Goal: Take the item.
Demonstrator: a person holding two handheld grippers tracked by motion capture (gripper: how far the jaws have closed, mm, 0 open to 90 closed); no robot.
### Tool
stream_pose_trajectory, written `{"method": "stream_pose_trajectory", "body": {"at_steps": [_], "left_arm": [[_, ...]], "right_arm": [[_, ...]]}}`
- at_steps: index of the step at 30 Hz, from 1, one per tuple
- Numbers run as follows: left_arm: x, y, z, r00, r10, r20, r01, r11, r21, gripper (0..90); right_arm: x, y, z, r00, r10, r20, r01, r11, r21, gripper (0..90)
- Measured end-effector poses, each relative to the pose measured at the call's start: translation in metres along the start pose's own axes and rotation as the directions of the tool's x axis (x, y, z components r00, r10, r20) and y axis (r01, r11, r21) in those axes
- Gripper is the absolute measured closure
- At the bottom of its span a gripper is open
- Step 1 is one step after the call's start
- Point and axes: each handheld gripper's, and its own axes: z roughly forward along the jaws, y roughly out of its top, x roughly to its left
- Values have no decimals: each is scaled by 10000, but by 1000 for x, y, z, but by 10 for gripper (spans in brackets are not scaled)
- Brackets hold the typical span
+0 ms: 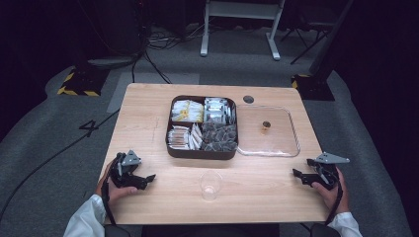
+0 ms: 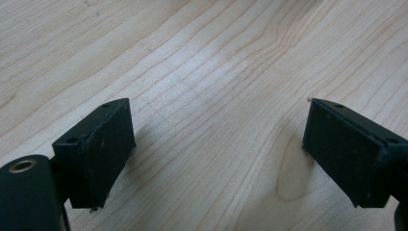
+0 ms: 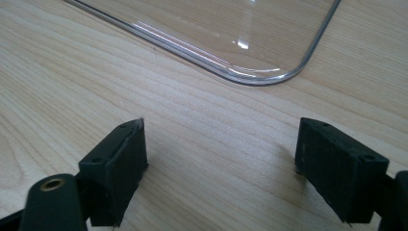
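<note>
Wooden worktop (image 1: 148, 123): dark compartment tray (image 1: 201, 152) centre, clear lid (image 1: 291, 148) touching its right side, glass cup (image 1: 211, 185) near front.

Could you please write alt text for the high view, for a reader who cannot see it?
A person's hands hold the left gripper and right gripper, both open, low over a wooden table. Between them stands an empty clear glass; behind it sit a dark compartment box of packets and, beside it, its clear lid.
</note>
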Motion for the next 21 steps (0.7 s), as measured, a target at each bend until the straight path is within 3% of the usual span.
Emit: {"method": "stream_pose_trajectory", "body": {"at_steps": [8,13,21], "left_arm": [[1,6,-2,9992,387,136,-389,9991,176,168],[1,12,-8,9979,524,379,-521,9986,-90,184],[5,25,-18,9979,641,113,-636,9973,-364,213]], "right_arm": [[0,0,0,10000,20,-10,-20,10000,12,186],[0,0,0,10000,17,-1,-17,10000,8,184],[0,0,0,10000,9,10,-9,10000,-1,184]]}}
